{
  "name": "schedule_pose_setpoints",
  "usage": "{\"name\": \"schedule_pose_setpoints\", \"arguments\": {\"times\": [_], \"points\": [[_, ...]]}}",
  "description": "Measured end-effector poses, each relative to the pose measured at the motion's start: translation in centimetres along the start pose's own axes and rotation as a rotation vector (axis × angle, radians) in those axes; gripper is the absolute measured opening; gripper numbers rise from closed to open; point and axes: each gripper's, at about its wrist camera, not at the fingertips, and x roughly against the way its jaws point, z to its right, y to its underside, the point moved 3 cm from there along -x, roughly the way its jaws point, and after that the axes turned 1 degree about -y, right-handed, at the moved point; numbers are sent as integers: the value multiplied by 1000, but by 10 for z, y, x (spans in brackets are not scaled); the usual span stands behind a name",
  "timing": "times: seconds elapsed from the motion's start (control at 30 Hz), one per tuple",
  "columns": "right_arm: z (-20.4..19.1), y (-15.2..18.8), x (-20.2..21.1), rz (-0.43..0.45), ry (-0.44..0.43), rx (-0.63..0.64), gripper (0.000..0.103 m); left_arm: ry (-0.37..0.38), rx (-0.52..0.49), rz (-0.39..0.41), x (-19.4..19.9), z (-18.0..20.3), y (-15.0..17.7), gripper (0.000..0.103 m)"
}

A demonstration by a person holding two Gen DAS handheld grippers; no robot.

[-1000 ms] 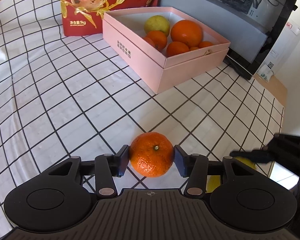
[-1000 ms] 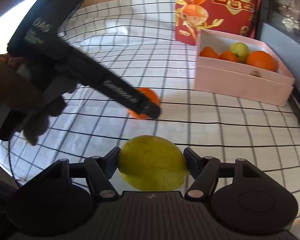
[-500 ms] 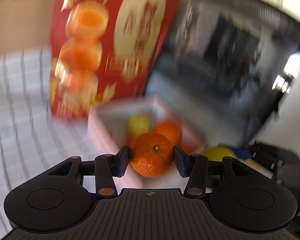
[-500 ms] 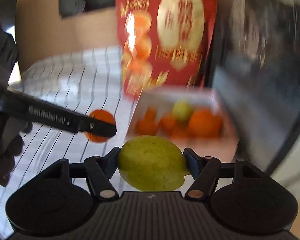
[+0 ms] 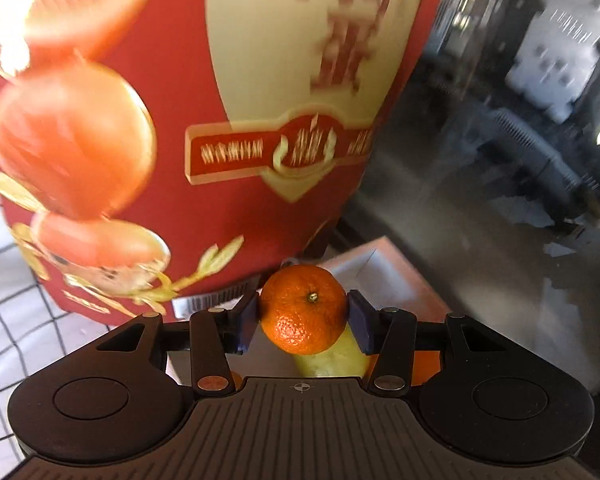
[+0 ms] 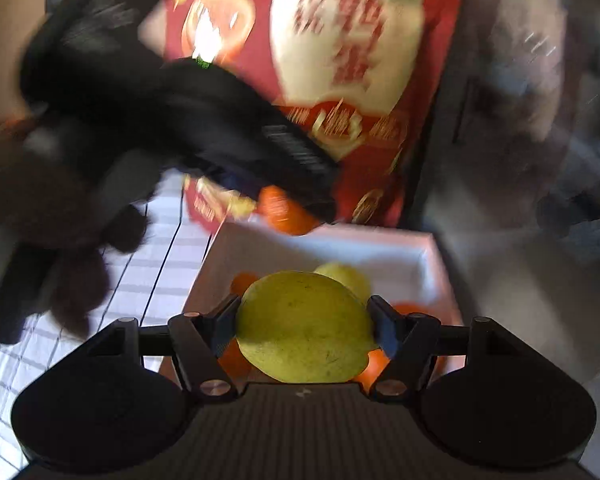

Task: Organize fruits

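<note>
My left gripper (image 5: 303, 316) is shut on an orange mandarin (image 5: 303, 307) and holds it over the far end of the pink box (image 5: 396, 276). My right gripper (image 6: 305, 330) is shut on a yellow-green pear (image 6: 305, 328) and holds it over the same pink box (image 6: 428, 256). The box holds another yellow-green fruit (image 6: 346, 278) and several oranges (image 6: 242, 282). The right wrist view shows the left gripper (image 6: 296, 208) with its mandarin (image 6: 284, 212) above the box's far wall.
A tall red gift bag (image 5: 188, 120) printed with oranges stands right behind the box. A dark glossy appliance (image 5: 500, 140) is to the right of it. The white black-gridded tablecloth (image 5: 16, 300) lies to the left.
Both grippers have lifted their fruit off the cloth and swung forward over the pink box. The red bag now fills the views.
</note>
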Motion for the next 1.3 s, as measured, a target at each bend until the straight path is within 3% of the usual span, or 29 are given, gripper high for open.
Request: {"name": "schedule_pose_setpoints", "arguments": {"times": [0.17, 0.37, 0.6, 0.67, 0.77, 0.9, 1.07, 1.2, 1.3], "points": [[-4, 14, -27, -40, 10, 35, 69, -60, -64, -38, -23, 4, 8, 55], [-7, 13, -35, -16, 4, 90, 69, -40, 14, -47, -26, -8, 5, 54], [-8, 15, -39, -17, -16, 71, 73, -7, 11, 98, 21, -11, 5, 53], [-2, 13, -31, 29, -53, 35, 73, 8, 33, 161, 42, -15, 5, 53], [6, 8, -16, 113, -37, -10, 74, -12, 54, 246, 76, -20, 11, 53], [14, 8, 9, 176, -13, -7, 76, -99, 16, 295, 129, -19, 54, 52], [17, 36, 59, 241, -41, 44, 83, -187, 88, 223, 167, -22, 145, 52], [5, 69, 83, 191, -62, 40, 84, -292, 165, 203, 171, -12, 222, 52], [-2, 97, 77, 99, -47, -3, 85, -312, 206, 192, 159, -4, 255, 52]]}}
